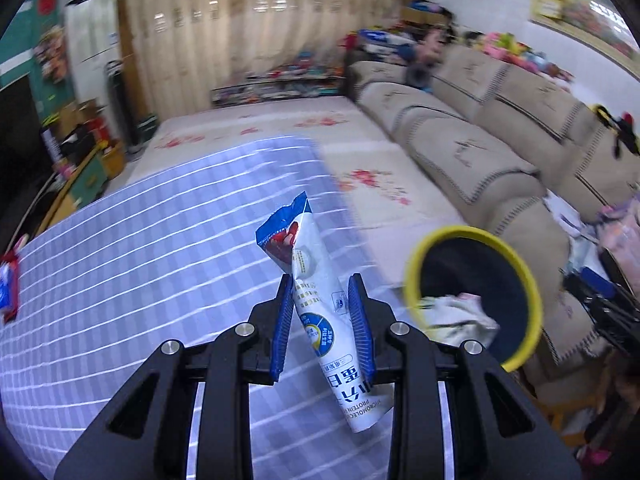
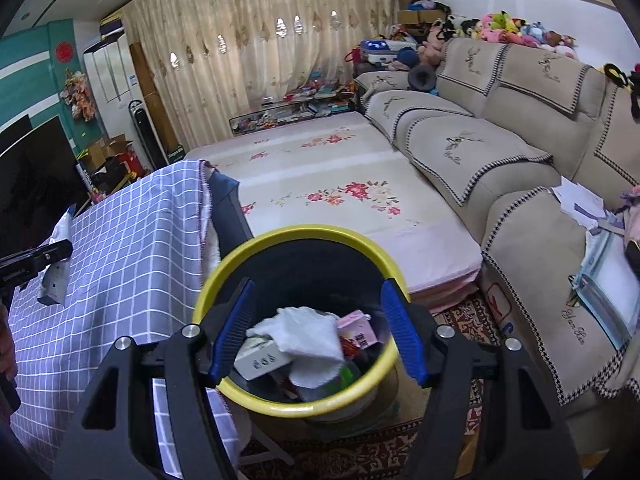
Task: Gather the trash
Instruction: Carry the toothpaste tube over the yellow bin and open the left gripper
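My left gripper [image 1: 320, 284] is shut on a white and blue snack wrapper [image 1: 316, 280], which stands up between the blue pads over the checked table [image 1: 160, 240]. To its right is the yellow-rimmed black bin [image 1: 472, 292], with crumpled paper inside. In the right wrist view my right gripper [image 2: 316, 292] is open and empty, hovering just above the bin [image 2: 300, 410], which holds tissue, a small box and other packets. The left gripper [image 2: 36, 258] and its wrapper [image 2: 56, 284] show at the far left edge.
A red and blue packet [image 1: 8, 284] lies on the table's far left. A beige sofa [image 2: 520, 168] runs along the right. A floral mat [image 2: 340, 184] covers the floor beyond, and a patterned rug [image 2: 460, 312] lies under the bin.
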Demonstrator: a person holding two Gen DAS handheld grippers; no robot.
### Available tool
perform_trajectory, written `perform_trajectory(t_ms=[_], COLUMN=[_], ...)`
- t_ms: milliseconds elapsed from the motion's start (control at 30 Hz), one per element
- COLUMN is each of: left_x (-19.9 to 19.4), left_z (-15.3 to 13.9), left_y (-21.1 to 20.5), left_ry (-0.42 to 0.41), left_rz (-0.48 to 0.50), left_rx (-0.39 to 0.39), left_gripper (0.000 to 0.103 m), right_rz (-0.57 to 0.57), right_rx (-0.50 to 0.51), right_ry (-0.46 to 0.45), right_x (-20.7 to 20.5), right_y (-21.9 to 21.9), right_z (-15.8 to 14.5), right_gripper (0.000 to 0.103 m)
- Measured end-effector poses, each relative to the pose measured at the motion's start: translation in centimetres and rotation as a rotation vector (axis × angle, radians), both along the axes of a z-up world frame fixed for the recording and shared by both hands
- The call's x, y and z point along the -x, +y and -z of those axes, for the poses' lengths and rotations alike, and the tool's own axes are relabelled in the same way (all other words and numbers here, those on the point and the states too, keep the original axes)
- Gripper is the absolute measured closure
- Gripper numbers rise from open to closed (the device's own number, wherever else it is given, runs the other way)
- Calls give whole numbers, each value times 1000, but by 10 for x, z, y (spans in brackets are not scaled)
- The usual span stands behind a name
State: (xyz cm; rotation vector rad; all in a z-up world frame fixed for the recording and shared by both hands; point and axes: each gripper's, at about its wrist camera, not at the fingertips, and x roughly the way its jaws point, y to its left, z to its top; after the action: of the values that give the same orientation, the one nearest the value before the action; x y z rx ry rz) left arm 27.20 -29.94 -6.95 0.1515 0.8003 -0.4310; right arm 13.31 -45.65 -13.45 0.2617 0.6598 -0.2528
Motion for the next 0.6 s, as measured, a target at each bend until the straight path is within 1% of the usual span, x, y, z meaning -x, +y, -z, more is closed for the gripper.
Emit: perform_trajectory(t_ms=[133, 267, 367, 433, 533, 600], left_x=[13, 23, 23, 19, 11, 2], left_z=[-3, 3, 12, 20, 40, 54], left_y=[-56, -113, -145, -164, -191, -199], left_ry=[12, 35, 46, 74, 109, 147], left_rz=[115, 209, 252, 274, 291, 294], left_rx=[-3, -15, -34, -36, -74, -84], left_gripper=[74, 74, 74, 74, 74, 73], right_rz=[40, 79, 96, 105, 114, 116], right_rx=[-7, -21, -25, -29, -39, -44], right_ry=[0, -3, -7, -7, -8, -7], right_x=[12, 25, 32, 35, 39, 41], right_y=[-18, -37, -48, -52, -56, -58], right_z=[3, 6, 6, 7, 8, 10], right_gripper=[41, 41, 41, 41, 41, 41])
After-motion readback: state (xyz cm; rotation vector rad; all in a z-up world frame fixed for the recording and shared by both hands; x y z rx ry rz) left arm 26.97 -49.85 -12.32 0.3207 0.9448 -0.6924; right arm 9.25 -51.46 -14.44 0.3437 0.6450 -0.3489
